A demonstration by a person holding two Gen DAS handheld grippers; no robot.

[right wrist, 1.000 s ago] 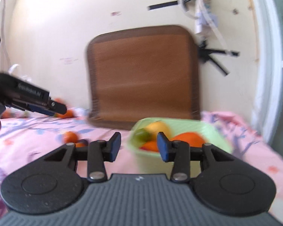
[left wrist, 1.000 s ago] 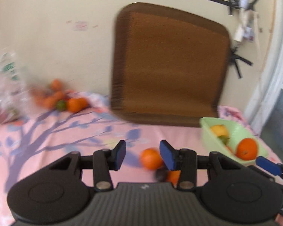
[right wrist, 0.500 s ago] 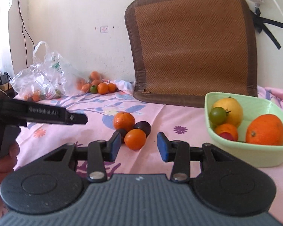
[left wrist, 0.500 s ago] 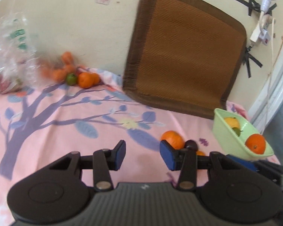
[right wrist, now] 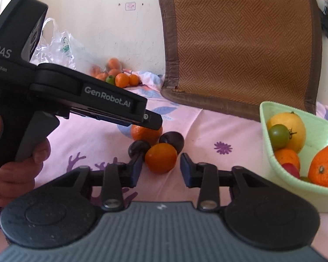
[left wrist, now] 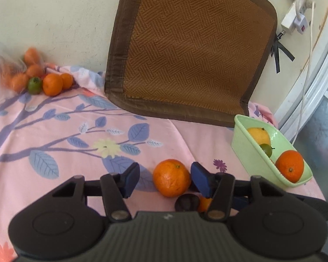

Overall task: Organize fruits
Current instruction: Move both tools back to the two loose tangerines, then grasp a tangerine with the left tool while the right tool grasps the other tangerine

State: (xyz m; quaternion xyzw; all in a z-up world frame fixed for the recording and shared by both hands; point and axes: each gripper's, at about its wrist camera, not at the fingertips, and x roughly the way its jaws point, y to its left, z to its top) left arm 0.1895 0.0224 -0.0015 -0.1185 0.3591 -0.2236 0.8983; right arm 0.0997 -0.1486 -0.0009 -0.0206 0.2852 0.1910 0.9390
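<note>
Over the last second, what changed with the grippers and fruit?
Both grippers came down toward the loose fruit. The left gripper now brackets the large orange; the right gripper lines up on the small orange. Both stay open, nothing grasped. Fruit and green bowl haven't moved.

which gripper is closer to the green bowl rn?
Right. The right gripper sits just left of the green bowl, open around a small orange. The left gripper brackets the bigger orange, farther left.
</note>
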